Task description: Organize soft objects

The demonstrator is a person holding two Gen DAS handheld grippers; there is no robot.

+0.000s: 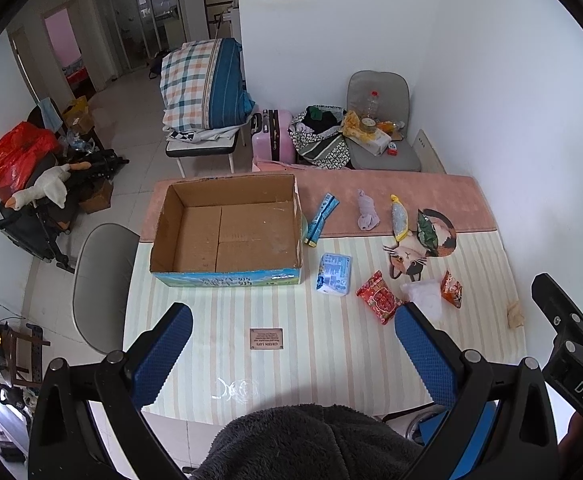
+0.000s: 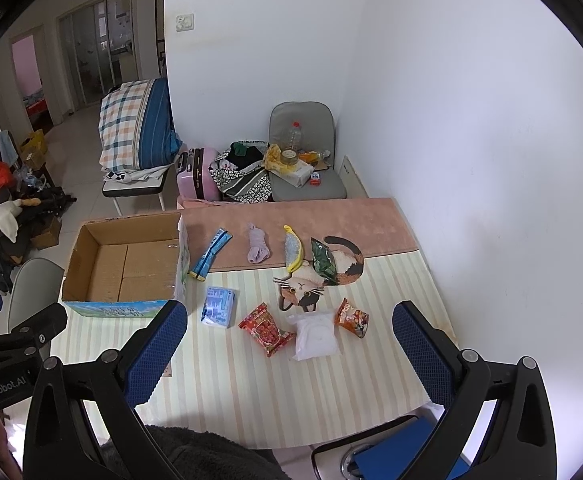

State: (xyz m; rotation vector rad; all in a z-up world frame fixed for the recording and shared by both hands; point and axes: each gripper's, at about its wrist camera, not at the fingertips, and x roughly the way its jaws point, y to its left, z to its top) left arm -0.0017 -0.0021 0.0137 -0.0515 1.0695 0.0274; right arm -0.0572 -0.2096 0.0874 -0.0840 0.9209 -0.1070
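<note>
Both the left tongs (image 1: 293, 354) and right tongs (image 2: 289, 354) hang wide open and hold nothing, low in the frame, while 8 soft things like the red snack bag (image 2: 266, 329) lie mid-frame on the desk (image 2: 291, 408), right of the open cardboard box (image 2: 125, 266), likely waiting to go in.

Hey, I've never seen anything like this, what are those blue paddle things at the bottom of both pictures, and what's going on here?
Those are two handheld grippers, each with a camera looking along its blue fingers. One picture is from the left gripper, the other from the right gripper. Both are open and hold nothing. On the striped table sit an empty cardboard box, a blue tissue pack, a red snack bag, a white pouch, an orange packet and a rolled lilac sock.
</note>
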